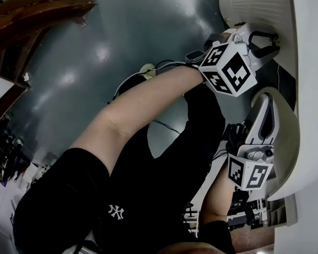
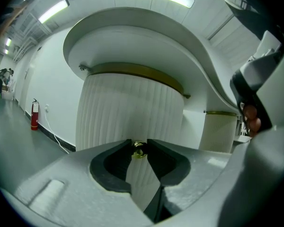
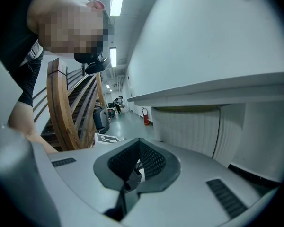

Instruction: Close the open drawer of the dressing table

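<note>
Left gripper (image 2: 140, 144): jaws closed on the small gold knob (image 2: 139, 151) at the centre of the white, vertically ribbed, curved drawer front (image 2: 128, 108). The drawer sits directly beneath the rounded overhanging edge of the white dressing table (image 2: 146, 41), with a gold band along its top edge. The ribs stand upright, and the convex face points toward this gripper. How far the drawer stands out cannot be determined.

Right gripper (image 3: 132, 171): jaws together, nothing between them. It is positioned near a ribbed white panel (image 3: 184, 126) under the table edge.
</note>
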